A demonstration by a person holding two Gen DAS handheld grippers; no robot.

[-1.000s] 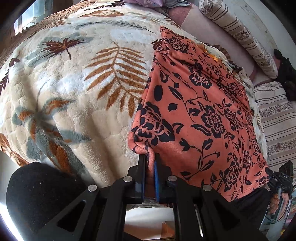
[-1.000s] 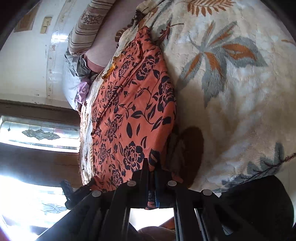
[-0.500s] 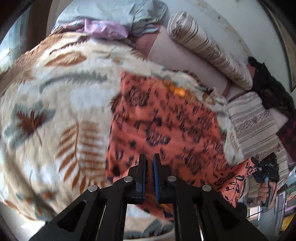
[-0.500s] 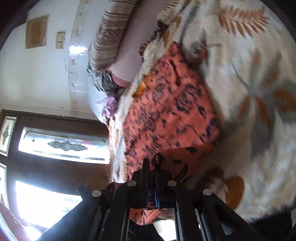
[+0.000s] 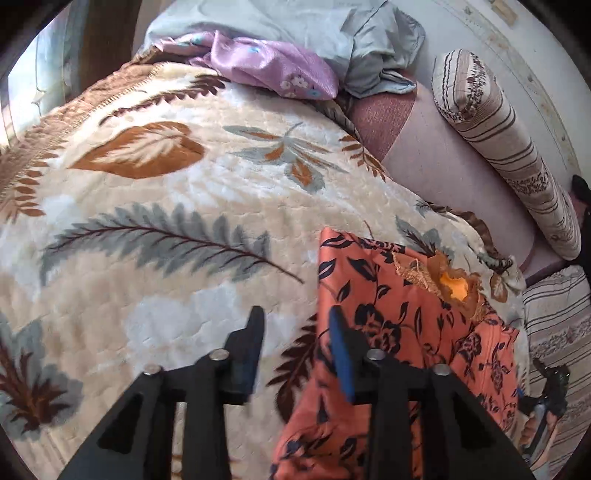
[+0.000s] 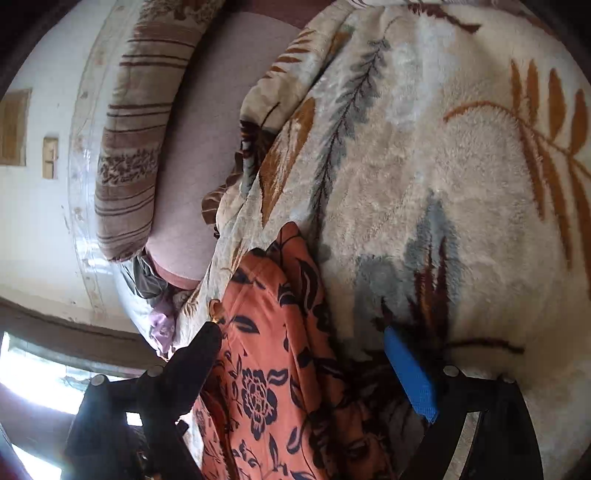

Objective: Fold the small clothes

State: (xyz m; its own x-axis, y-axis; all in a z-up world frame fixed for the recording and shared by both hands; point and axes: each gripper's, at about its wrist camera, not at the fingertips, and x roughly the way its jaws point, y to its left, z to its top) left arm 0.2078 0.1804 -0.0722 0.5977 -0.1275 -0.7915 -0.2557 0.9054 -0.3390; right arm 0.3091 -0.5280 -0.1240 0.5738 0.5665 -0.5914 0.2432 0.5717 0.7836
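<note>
Lying lengthwise ahead of both just-opened, empty grippers, the garment is sitting under the right gripper (left gripper straddling its edge).

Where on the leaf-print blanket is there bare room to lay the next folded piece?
The cream leaf-print fleece blanket lies bare from the orange black-flowered garment's left edge across to the window side. Crowded: the far end, where a lilac satin cloth and grey crumpled fabric pile up, and the striped bolster side.
</note>
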